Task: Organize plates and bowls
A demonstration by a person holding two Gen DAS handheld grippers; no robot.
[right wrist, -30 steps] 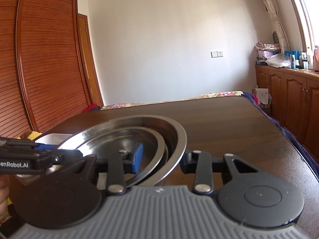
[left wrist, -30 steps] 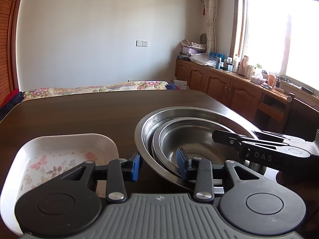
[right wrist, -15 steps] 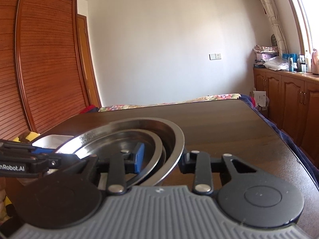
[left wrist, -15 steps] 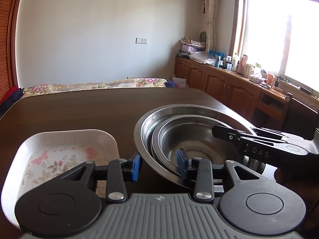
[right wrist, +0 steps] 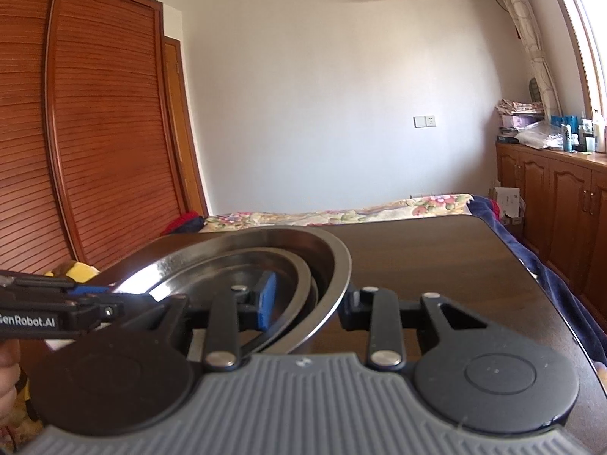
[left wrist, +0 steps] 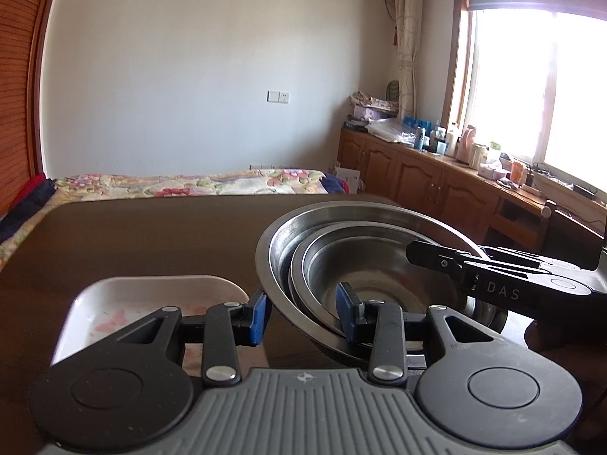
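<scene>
Nearest the left wrist camera, the left gripper (left wrist: 303, 313) straddles the near wall of a nested stack of steel bowls (left wrist: 364, 261): one blue pad sits outside the outer bowl's rim, the other inside the inner bowl, so its jaws are clamped on the stack's wall. At about 8 o'clock in that view a white tray with a butterfly print (left wrist: 151, 295) rests on the dark wooden table (left wrist: 151, 235), just beside the bowls.

At 3 o'clock the right gripper (left wrist: 413, 256) reaches in over the stack's far rim. From its own camera the right gripper (right wrist: 307, 299) also spans the stack (right wrist: 296, 261), blue pad inside and black finger outside the outer rim, gripping that side. The stack tilts, its low edge toward the right wrist camera.

At 9 o'clock there, the left gripper's (right wrist: 91, 292) tip meets the rim.

Beyond the table lies a floral bedspread (left wrist: 189, 184); wooden cabinets (left wrist: 417, 174) stand at 2 o'clock.
</scene>
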